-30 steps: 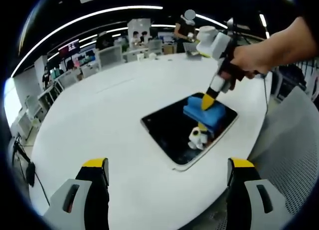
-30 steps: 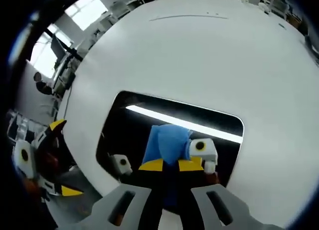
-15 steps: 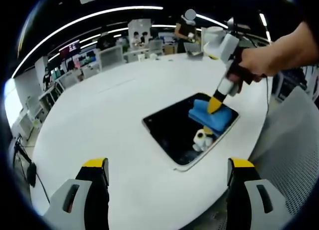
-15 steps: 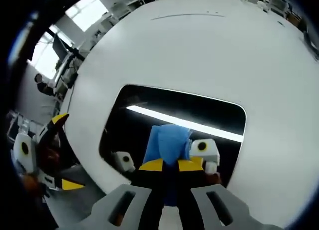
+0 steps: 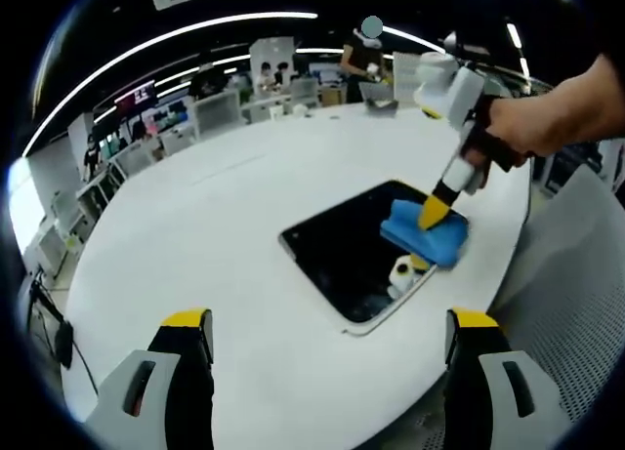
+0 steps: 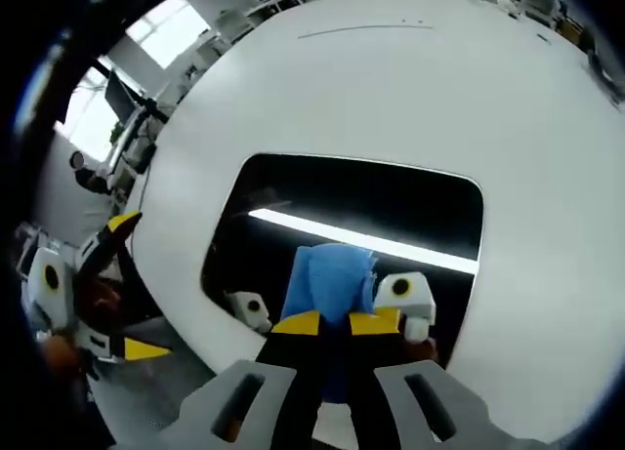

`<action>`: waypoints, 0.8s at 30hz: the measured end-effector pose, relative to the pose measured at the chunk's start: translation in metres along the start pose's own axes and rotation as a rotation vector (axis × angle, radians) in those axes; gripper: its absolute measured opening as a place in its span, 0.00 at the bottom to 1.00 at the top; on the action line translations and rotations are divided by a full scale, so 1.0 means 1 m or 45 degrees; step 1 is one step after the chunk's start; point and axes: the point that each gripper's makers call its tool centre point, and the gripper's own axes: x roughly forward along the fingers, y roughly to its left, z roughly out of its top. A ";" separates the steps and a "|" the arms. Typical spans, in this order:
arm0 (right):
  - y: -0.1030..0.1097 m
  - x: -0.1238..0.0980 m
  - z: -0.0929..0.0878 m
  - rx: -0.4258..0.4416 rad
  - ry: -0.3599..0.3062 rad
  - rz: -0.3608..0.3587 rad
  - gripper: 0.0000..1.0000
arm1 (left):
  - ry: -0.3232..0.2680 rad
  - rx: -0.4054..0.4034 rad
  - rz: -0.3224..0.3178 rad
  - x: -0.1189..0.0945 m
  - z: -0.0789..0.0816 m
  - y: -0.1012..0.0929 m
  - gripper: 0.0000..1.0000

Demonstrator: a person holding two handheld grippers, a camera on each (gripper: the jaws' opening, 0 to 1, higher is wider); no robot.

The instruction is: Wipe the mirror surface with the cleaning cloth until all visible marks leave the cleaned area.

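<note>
Right now your right gripper (image 6: 334, 323) has its jaws clenched on the blue cleaning cloth (image 6: 330, 279), with the yellow tips closed together over the fabric and the cloth pressed flat against the dark mirror (image 6: 322, 191). In the left gripper view you can see that same right gripper (image 5: 433, 213) angled down from your hand (image 5: 535, 128), pinning the cleaning cloth (image 5: 426, 233) on the mirror (image 5: 337, 260) at the corner nearest your right hand, the cloth's edge reaching the mirror's rim there. The mirror lies flat on the round white table (image 5: 195, 245), a rounded rectangle with a pale border, and its glass reflects a bright ceiling light strip (image 6: 361, 243) and the gripper's own white parts. Your left gripper (image 5: 327, 347) hovers over the near edge of the table, well apart from the mirror, its jaws spread wide and holding nothing. In the right gripper view the left gripper (image 6: 122, 284) shows off beyond the table's edge. Behind the table, desks and chairs of a large open room stand in the distance.
</note>
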 end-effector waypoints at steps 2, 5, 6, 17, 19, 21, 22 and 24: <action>0.001 0.000 -0.002 0.003 -0.003 0.003 0.03 | -0.003 0.001 0.001 0.000 0.000 0.000 0.99; 0.002 0.000 -0.005 0.003 0.001 0.001 0.03 | -0.001 -0.001 0.002 0.000 0.000 0.000 0.99; 0.003 0.000 -0.006 0.002 0.002 0.001 0.03 | -0.002 -0.004 0.002 -0.001 0.000 0.001 0.99; 0.007 -0.002 -0.017 0.008 0.003 0.022 0.03 | -0.002 -0.006 0.007 0.000 0.000 0.002 0.99; 0.007 -0.003 -0.018 0.013 -0.001 0.026 0.03 | -0.002 -0.003 0.007 0.000 0.000 0.002 0.99; 0.008 -0.003 -0.019 0.016 -0.002 0.031 0.03 | -0.004 -0.005 0.007 0.000 0.000 0.002 0.99; 0.008 -0.004 -0.021 0.015 0.000 0.032 0.03 | -0.006 -0.003 0.009 0.000 0.000 0.002 0.99; 0.008 -0.003 -0.021 0.016 0.001 0.034 0.03 | -0.006 -0.003 0.006 0.000 0.000 0.001 0.99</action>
